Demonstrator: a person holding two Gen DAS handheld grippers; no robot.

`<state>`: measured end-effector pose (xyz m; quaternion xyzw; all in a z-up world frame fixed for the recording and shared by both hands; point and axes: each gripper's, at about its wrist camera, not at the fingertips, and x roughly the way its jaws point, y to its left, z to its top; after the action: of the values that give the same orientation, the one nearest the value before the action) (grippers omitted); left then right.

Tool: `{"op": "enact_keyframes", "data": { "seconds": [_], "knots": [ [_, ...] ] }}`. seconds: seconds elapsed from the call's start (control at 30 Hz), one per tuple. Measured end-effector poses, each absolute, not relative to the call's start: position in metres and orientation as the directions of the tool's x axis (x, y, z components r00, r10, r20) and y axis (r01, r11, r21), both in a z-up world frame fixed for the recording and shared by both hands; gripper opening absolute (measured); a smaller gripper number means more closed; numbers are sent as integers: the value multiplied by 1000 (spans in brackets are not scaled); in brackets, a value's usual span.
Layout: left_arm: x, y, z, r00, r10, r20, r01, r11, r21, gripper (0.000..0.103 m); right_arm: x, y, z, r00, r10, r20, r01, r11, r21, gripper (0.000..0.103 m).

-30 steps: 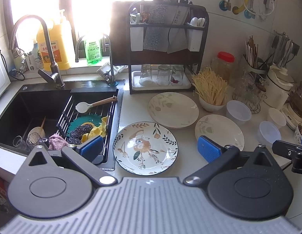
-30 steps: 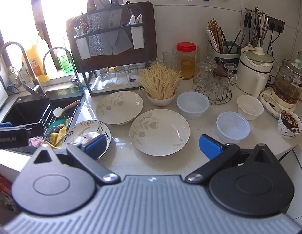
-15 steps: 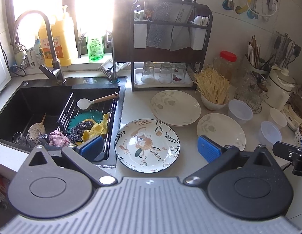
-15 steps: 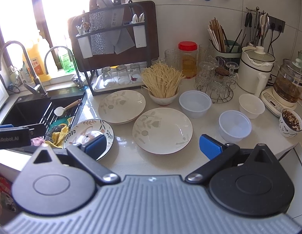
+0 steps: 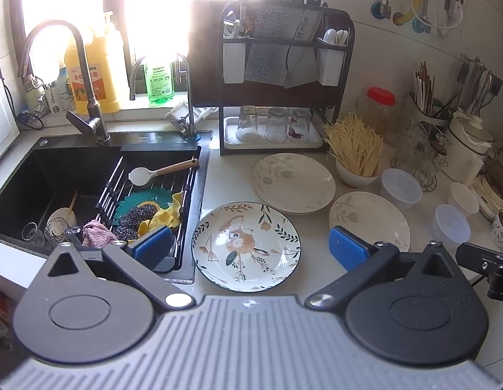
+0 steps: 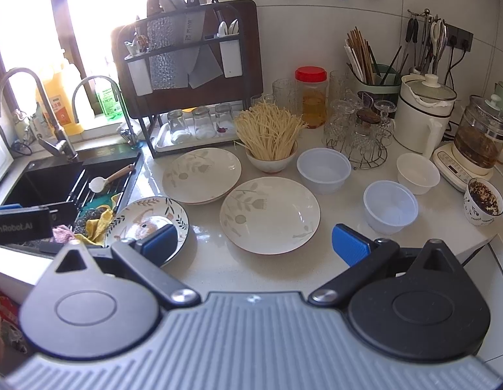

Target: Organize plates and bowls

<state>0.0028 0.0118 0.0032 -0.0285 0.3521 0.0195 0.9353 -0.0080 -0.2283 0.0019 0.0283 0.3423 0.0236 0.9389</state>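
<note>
A floral plate [image 5: 246,246] [image 6: 144,216] lies on the counter beside the sink. Behind it rests a cream plate [image 5: 292,182] [image 6: 201,175], and to its right a second cream plate [image 5: 370,219] [image 6: 270,214]. Two clear plastic bowls [image 6: 323,169] [image 6: 390,206] and a white bowl [image 6: 418,173] stand further right. My left gripper [image 5: 249,247] hovers open above the floral plate, holding nothing. Above the counter's front edge my right gripper [image 6: 255,243] is open and empty, just in front of the second cream plate.
A black sink [image 5: 56,175] with a drain rack, spoon and cloths lies at the left. A dark rack [image 5: 283,97] with upturned glasses stands at the back. A bowl of noodles [image 6: 270,136], a jar, a glass stand, kettles and a patterned cup [image 6: 483,201] crowd the right.
Both views have shifted slightly, as the grippers drifted a little back and up. The plates and bowls have not moved.
</note>
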Motion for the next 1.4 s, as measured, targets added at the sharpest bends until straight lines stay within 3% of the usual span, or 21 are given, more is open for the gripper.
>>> {"op": "enact_keyframes", "data": {
  "seconds": [1.4],
  "knots": [
    [2, 24, 1, 749, -26, -663, 21, 1000, -16, 103, -18, -214, 5, 785, 31, -619, 18, 997, 73, 103]
  ]
}}
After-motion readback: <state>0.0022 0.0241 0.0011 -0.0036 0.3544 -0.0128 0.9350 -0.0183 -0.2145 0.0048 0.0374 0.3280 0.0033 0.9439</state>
